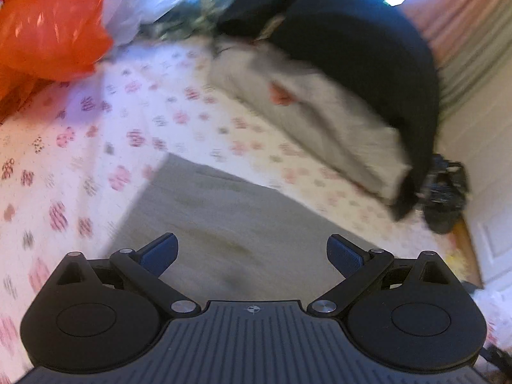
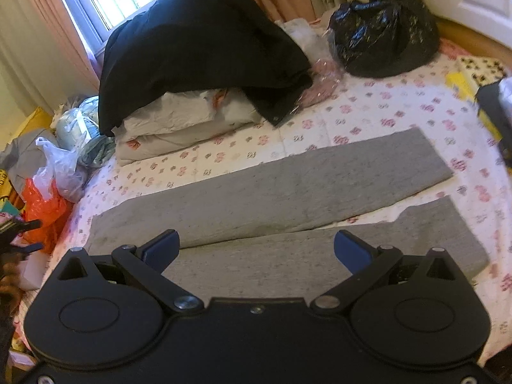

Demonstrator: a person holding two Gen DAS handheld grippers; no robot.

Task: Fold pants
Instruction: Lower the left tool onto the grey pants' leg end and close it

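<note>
Grey pants (image 2: 288,185) lie flat on the flower-print bed sheet (image 2: 368,118), both legs stretched to the right, the near leg (image 2: 384,249) beside the far one. My right gripper (image 2: 256,249) is open and empty, hovering over the near leg. In the blurred left wrist view my left gripper (image 1: 252,252) is open and empty above a corner of the grey pants (image 1: 211,220).
A black coat (image 2: 198,44) lies over folded white bedding (image 2: 179,121) at the back. A black bag (image 2: 384,32) sits back right. An orange bag (image 2: 44,208) and clear bags (image 2: 60,163) crowd the left edge. The orange bag (image 1: 48,25) shows in the left wrist view.
</note>
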